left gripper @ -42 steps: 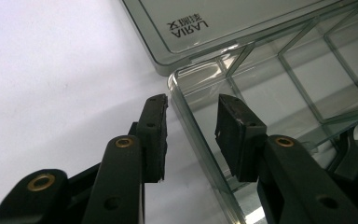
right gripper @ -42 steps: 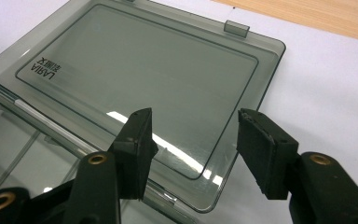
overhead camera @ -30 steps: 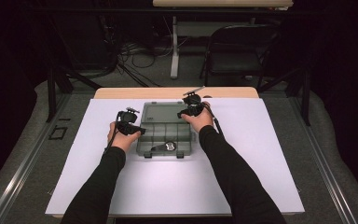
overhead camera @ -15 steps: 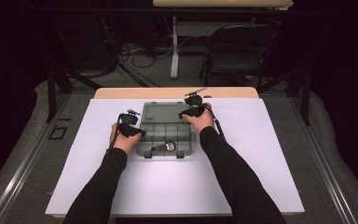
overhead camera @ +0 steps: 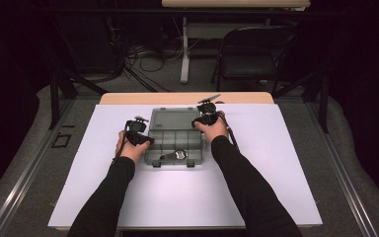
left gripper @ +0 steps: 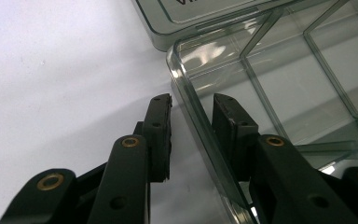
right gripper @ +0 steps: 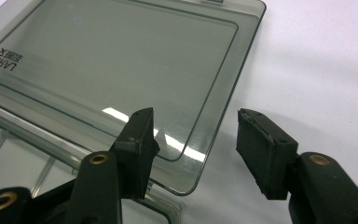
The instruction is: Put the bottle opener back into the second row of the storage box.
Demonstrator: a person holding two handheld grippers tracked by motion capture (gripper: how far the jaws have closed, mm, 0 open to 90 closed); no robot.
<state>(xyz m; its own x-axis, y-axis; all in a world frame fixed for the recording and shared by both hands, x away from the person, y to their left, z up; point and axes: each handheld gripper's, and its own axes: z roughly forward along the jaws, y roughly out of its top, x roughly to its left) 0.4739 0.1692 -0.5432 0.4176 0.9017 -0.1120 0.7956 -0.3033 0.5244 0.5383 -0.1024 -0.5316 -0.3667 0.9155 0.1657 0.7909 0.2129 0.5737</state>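
Observation:
A smoky clear compartment box (overhead camera: 151, 148) lies open on the white sheet, its lid (overhead camera: 173, 119) folded flat on the far side. A small metal piece (overhead camera: 177, 155) rests in a front compartment. My left gripper (overhead camera: 148, 140) is at the box's left side. In the left gripper view it (left gripper: 193, 99) is open astride the box's left wall (left gripper: 184, 84), with one jaw outside, one inside and gaps on both sides. My right gripper (overhead camera: 197, 123) is at the lid's right edge. In the right gripper view it (right gripper: 196, 116) is open, one jaw over the lid (right gripper: 112, 60), the other beyond its edge.
The white sheet (overhead camera: 276, 163) covers most of the wooden table (overhead camera: 187, 98). Two latches (overhead camera: 191, 163) stick out from the box's near side. A folding chair (overhead camera: 251, 54) and cables (overhead camera: 143, 54) are on the floor behind the table.

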